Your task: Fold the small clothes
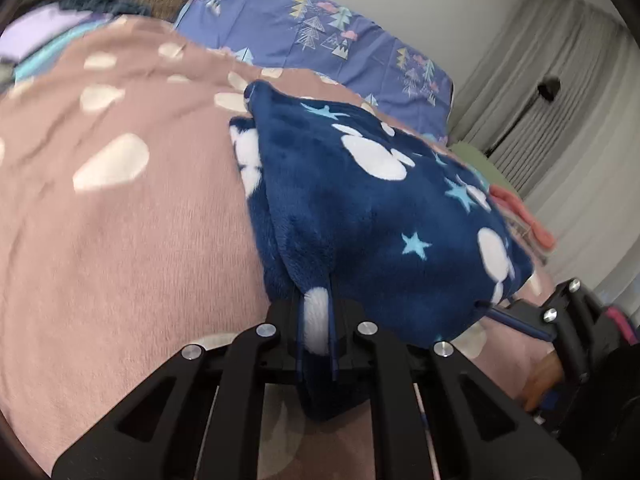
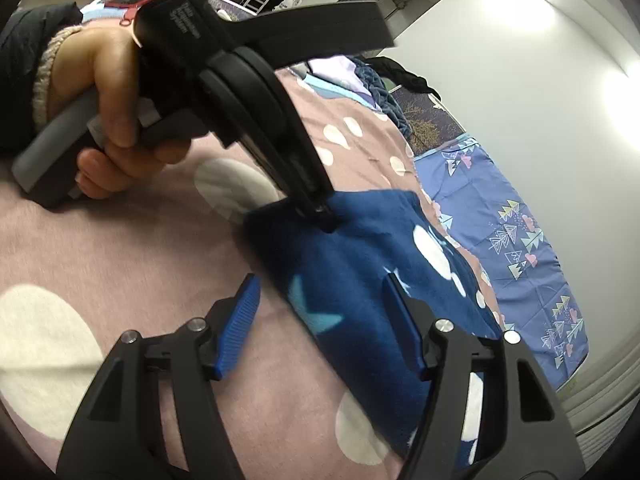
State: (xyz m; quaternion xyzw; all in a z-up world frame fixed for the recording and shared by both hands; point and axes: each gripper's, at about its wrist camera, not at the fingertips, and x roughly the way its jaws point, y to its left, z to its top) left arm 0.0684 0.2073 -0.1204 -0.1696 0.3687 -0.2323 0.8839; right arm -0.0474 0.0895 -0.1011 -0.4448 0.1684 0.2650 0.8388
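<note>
Navy fleece garment [image 1: 360,200], white blobs + light-blue stars, lies on the pink blanket [image 1: 120,240] w/ white spots, roughly mid-bed. Looks folded at least once: a second layer w/ white patches peeks out under its left edge in left wrist view. Exact garment type can't be told.

Left gripper [image 1: 316,336]: jaws clenched on the near edge of the garment; a bunch of fleece w/ a white patch is squeezed up between the pads. Right wrist view confirms: its tips [image 2: 324,220] bite into the far corner of the fabric, and the person's hand [image 2: 108,120] wraps the grey handle, knitted cuff at the wrist.

Right gripper [image 2: 320,328]: jaws apart, nothing clamped. Blue ribbed left pad [image 2: 238,328] sits over bare blanket; the right pad [image 2: 402,320] sits over the fleece, so the garment's edge runs between the two. Contact w/ the cloth: poss. touching at the right pad, not clear due to blur.

Surroundings: blue-purple sheet [image 1: 320,32] w/ tree/mountain print beyond the blanket, more clothes piled at the bed's far end [image 2: 376,80], grey curtains [image 1: 560,100] at right, orange-pink item [image 1: 524,212] at the bed edge.
</note>
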